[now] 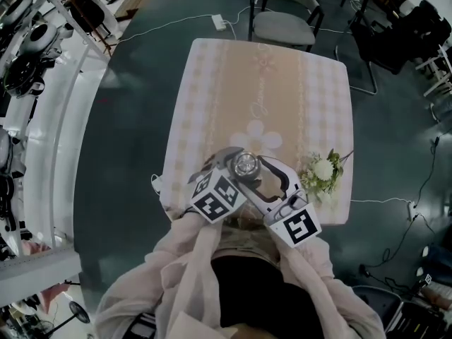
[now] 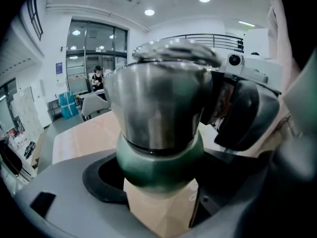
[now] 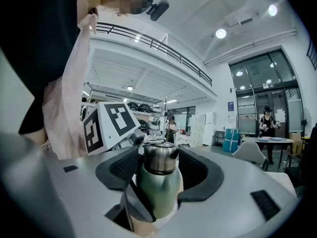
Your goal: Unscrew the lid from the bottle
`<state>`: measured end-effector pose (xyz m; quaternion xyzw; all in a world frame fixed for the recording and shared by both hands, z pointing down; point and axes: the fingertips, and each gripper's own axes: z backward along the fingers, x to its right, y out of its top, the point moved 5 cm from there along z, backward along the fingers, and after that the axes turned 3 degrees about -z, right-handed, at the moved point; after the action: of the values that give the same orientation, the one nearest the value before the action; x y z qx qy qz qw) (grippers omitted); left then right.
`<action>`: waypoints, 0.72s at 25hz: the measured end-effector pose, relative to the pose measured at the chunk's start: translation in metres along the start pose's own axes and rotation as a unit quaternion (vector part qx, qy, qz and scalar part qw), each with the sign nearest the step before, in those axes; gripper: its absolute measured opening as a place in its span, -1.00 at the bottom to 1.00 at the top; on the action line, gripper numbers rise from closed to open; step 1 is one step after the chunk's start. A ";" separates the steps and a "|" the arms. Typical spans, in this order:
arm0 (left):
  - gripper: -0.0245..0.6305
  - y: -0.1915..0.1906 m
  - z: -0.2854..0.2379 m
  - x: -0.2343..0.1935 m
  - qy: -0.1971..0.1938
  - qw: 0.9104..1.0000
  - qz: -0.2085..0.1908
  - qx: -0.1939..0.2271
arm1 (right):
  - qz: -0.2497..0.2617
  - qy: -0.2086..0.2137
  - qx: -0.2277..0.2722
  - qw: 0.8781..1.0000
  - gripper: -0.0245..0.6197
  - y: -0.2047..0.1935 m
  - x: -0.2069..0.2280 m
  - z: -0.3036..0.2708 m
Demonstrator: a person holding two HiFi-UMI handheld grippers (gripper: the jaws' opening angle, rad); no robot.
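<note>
A green bottle with a steel lid is held up over the near edge of the table. In the head view the lid shows from above between both grippers. My left gripper is shut on the green body just below the lid. My right gripper reaches in level, and its dark pads sit against either side of the lid. From above, the left gripper comes in from the left and the right gripper from the right.
A checked beige cloth covers the table. A small bunch of white flowers lies near its front right corner. A grey chair stands beyond the far edge, and a white power strip lies on the floor beside it. Shelving lines the left.
</note>
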<state>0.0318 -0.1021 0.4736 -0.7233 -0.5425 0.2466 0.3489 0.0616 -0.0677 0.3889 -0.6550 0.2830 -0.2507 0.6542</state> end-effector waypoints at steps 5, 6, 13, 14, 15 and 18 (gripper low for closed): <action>0.28 0.001 0.002 0.004 -0.005 1.000 -0.005 -0.003 | -0.009 -0.028 -0.010 1.000 -0.19 -0.002 0.001 -0.001; 0.28 0.001 0.001 0.004 -0.007 1.000 -0.006 -0.004 | -0.012 -0.025 -0.010 1.000 -0.19 -0.002 0.002 -0.001; 0.28 0.001 0.004 0.008 -0.037 0.999 -0.036 -0.005 | -0.013 0.019 -0.011 1.000 -0.19 0.001 0.003 0.002; 0.28 0.002 0.006 0.008 -0.047 0.998 -0.046 -0.005 | -0.011 0.030 -0.013 0.999 -0.19 0.002 0.003 0.002; 0.28 0.002 0.007 0.009 -0.058 0.997 -0.057 -0.005 | -0.008 0.043 -0.016 0.999 -0.19 0.003 0.002 0.002; 0.28 0.001 0.010 0.010 -0.089 0.992 -0.094 -0.006 | 0.003 0.085 -0.024 0.996 -0.18 0.005 0.002 0.003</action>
<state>0.0278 -0.0906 0.4672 -0.6465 -0.6384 0.2731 0.3160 0.0648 -0.0672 0.3840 -0.6464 0.3452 -0.2967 0.6124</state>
